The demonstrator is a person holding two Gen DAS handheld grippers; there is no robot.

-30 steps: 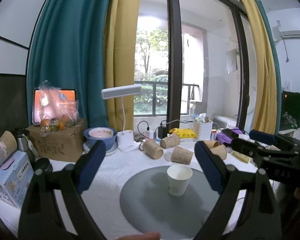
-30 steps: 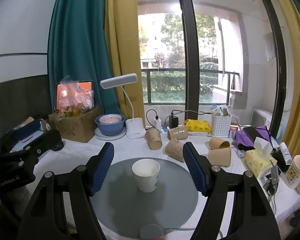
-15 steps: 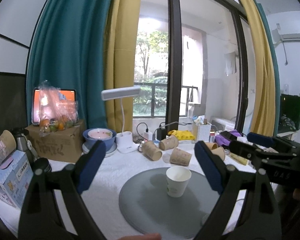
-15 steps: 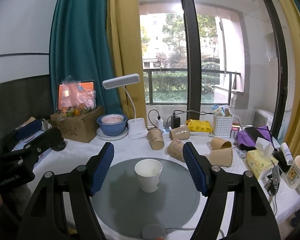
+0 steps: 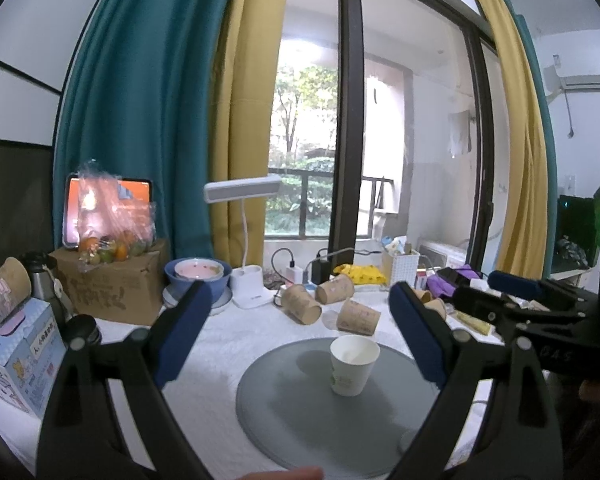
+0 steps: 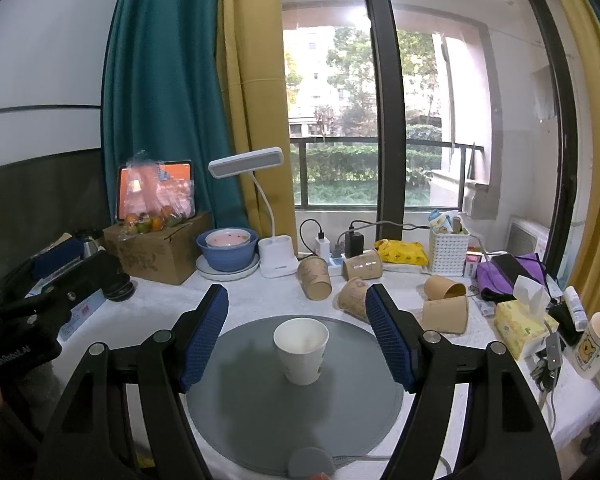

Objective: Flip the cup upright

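A white paper cup [image 5: 353, 365] stands upright, mouth up, on a round grey mat [image 5: 300, 412]; it also shows in the right wrist view [image 6: 301, 350] on the mat [image 6: 260, 412]. My left gripper [image 5: 300, 332] is open and empty, held above and short of the cup. My right gripper [image 6: 296, 334] is open and empty, its blue pads either side of the cup but nearer the camera. The right gripper's body [image 5: 540, 312] shows at the right of the left wrist view, and the left gripper's body [image 6: 28, 320] at the left of the right wrist view.
Several brown paper cups [image 6: 316, 278] lie on their sides behind the mat. A white desk lamp [image 6: 276, 256], blue bowl [image 6: 228, 250], cardboard box with fruit [image 6: 156, 248], white basket [image 6: 448, 248], tissue box [image 6: 520, 320] and bear mug [image 6: 594, 344] ring the white-clothed table.
Both grippers have drawn back and risen slightly; the cup looks a little lower and farther in both views. The cup has not moved.
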